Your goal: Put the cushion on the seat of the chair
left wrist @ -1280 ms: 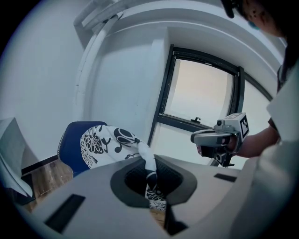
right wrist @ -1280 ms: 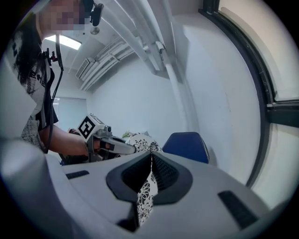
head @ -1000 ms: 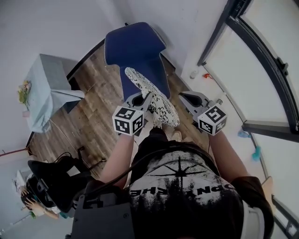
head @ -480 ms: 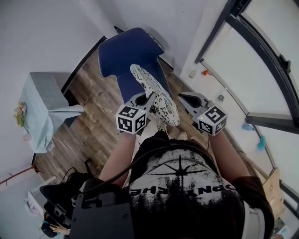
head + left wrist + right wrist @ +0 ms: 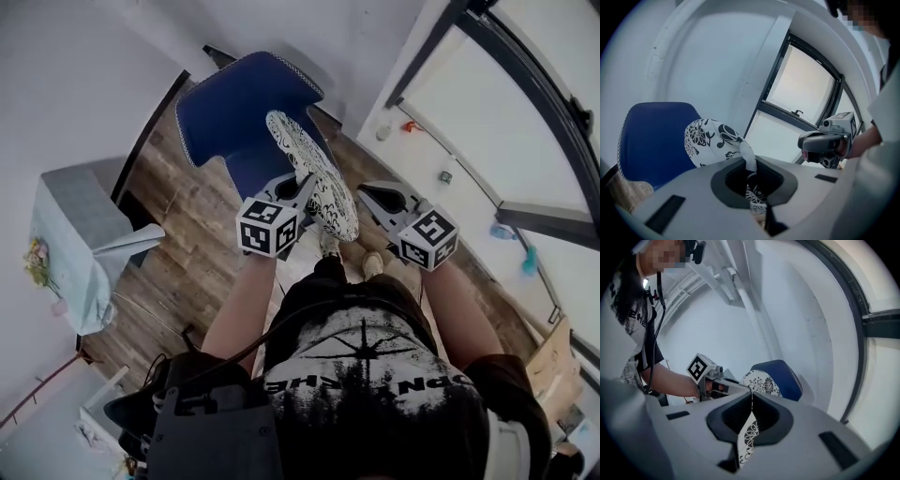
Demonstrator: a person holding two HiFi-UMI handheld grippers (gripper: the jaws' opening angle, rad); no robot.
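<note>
A white cushion with black floral print (image 5: 314, 173) hangs on edge between my two grippers, just above the seat of the blue chair (image 5: 234, 108). My left gripper (image 5: 302, 185) is shut on the cushion's near left edge, with patterned cloth (image 5: 751, 164) pinched in its jaws. On the opposite edge my right gripper (image 5: 364, 194) is shut too, cloth (image 5: 750, 434) caught in its jaws. In the left gripper view the cushion (image 5: 710, 138) stands before the chair's back (image 5: 651, 138). The right gripper view has the cushion (image 5: 764, 383), the chair (image 5: 787, 376) and the left gripper (image 5: 724, 384).
A grey table draped in pale cloth (image 5: 80, 234) stands left of the chair on the wood floor (image 5: 197, 244). White walls meet behind the chair. A dark-framed window (image 5: 525, 112) runs along the right. The person's feet (image 5: 328, 246) are just short of the chair.
Both grippers have carried the cushion forward and down toward the chair's seat. The cushion stays pinched at both edges.
</note>
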